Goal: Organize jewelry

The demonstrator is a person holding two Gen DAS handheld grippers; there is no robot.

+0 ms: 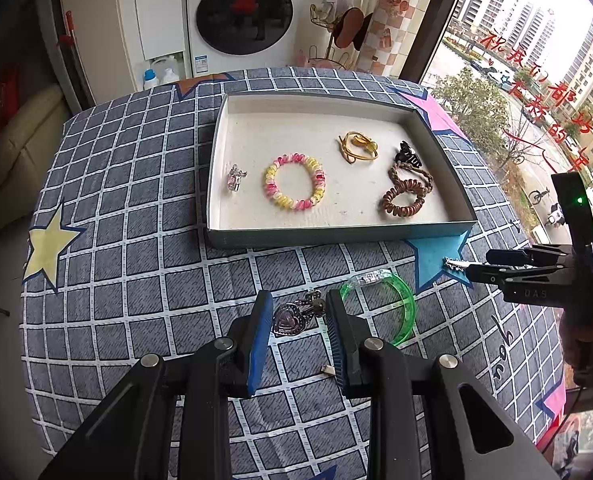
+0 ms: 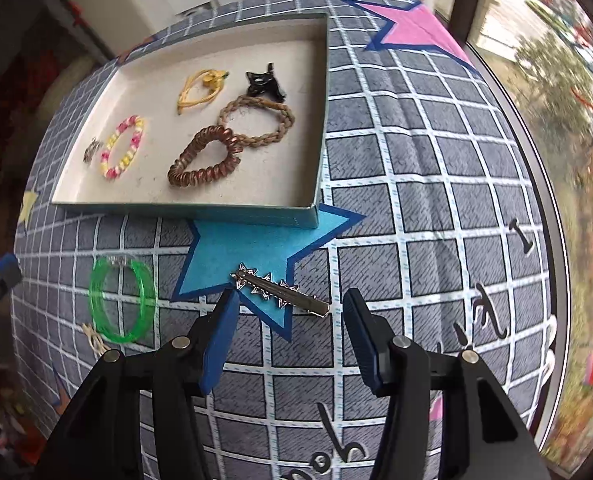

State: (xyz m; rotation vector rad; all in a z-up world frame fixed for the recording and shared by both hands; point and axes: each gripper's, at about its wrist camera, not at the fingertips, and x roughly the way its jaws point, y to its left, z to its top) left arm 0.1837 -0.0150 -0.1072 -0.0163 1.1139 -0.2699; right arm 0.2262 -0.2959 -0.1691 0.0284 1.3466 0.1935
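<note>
The left claw (image 1: pixel 296 312) is gripping a purple heart-shaped pendant (image 1: pixel 290 318) between its blue pads, just above the checked cloth (image 2: pixel 436 168) near the tabletop's front edge. The right claw (image 2: pixel 290 310) is standing released, its pads clear of the silver spiked hair clip (image 2: pixel 280 288) lying on the blue star (image 2: pixel 248 252). A green bangle (image 2: pixel 121 300) is resting nearby. In the shallow box (image 1: pixel 336 232), a pink-and-yellow coil tie (image 1: pixel 294 181) and a brown coil tie (image 1: pixel 404 198) are sitting.
</note>
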